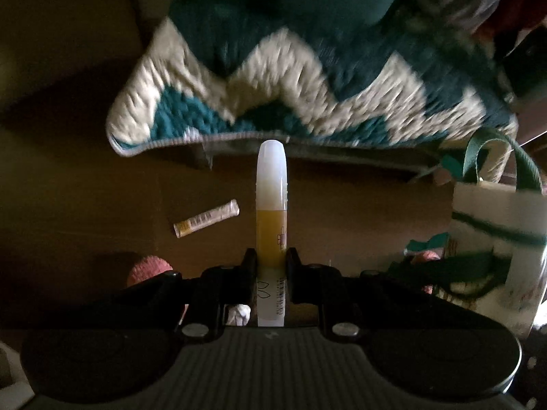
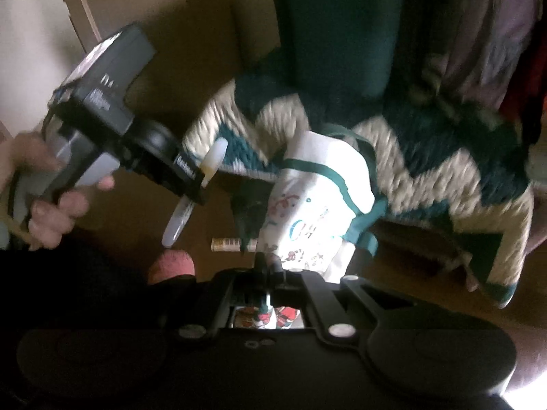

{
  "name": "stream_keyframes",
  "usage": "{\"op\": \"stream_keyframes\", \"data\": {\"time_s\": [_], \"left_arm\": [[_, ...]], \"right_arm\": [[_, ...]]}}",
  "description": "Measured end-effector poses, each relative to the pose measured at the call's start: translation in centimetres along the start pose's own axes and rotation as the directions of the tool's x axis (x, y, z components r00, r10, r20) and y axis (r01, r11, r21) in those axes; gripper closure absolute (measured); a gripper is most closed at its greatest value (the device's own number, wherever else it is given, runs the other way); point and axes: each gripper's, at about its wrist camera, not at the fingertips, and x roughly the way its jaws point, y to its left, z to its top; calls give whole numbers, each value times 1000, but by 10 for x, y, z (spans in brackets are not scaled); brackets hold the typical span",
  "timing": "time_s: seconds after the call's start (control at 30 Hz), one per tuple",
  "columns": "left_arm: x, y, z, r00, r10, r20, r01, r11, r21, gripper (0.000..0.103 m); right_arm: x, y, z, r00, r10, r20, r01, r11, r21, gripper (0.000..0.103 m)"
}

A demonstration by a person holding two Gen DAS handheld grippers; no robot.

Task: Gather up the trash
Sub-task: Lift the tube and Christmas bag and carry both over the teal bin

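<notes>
The left gripper [image 1: 271, 259] pointed steeply downward, its jaws clamped on a tube [image 1: 271, 201]. The person's left hand [image 2: 51, 201] gripped its handle. The right gripper [image 2: 270, 266] was closed, pinching a bag [image 2: 307, 212].

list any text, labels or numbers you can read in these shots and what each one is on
No text reads cleanly.
Tube in the left gripper: barcode and small drawing, print too small.
Small wrapper on the floor: striped print, unreadable.
Tote bag held by the right gripper: teal lettering, blurred, perhaps "HO".
Left gripper body: white lettering, motion-blurred.
</notes>
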Motion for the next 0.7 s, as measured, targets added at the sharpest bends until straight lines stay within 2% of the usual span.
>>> {"op": "stream_keyframes", "data": {"time_s": [0.2,0.27,0.4,0.7], "left_arm": [[-79,-9,6,992,-57,113,58,998,-7,86],[-102,-13,9,985,-74,156,75,997,-2,86],[-144,-22,22,968,-91,232,90,996,17,86],[-212,-36,63,929,-67,364,52,997,53,86]], "right_arm": [[-64,5,34,992,-2,127,10,998,-67,102],[-82,7,47,987,2,159,11,997,-82,102],[-115,12,74,971,-30,236,66,987,-148,102],[-157,15,148,933,-56,355,140,966,-217,102]]}}
